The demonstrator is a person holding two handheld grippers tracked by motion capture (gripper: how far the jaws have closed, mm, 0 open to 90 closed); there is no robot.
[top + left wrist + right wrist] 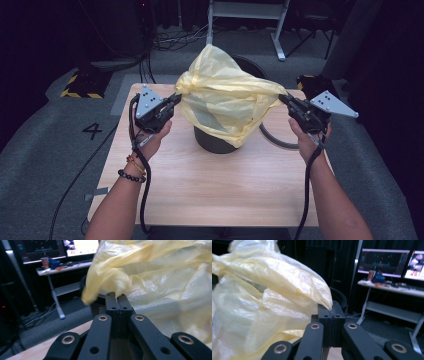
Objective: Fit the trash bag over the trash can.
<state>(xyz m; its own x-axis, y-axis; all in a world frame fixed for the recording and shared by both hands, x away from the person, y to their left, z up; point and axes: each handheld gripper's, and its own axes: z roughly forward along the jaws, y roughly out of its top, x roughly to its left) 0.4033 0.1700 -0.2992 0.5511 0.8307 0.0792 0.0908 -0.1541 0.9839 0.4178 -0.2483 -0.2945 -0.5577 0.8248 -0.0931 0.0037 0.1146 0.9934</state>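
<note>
A thin yellow plastic bag (227, 97) hangs stretched above a dark round bin (212, 141) in the middle of the wooden table (215, 185). My left gripper (176, 96) is shut on the bag's left edge, and my right gripper (283, 98) is shut on its right edge. The left gripper view has the jaws pressed together (116, 297) with bunched yellow film (160, 277) pinched at their tips. In the right gripper view the closed jaws (331, 309) pinch a pointed fold of the bag (262, 307). The bag's lower part drapes over the bin's rim and hides its mouth.
A dark ring (275, 137) lies on the table right of the bin. A second black bin (252, 67) stands behind the table. Cables (75, 180) trail over the grey floor on the left. A desk with monitors (387, 263) stands farther off.
</note>
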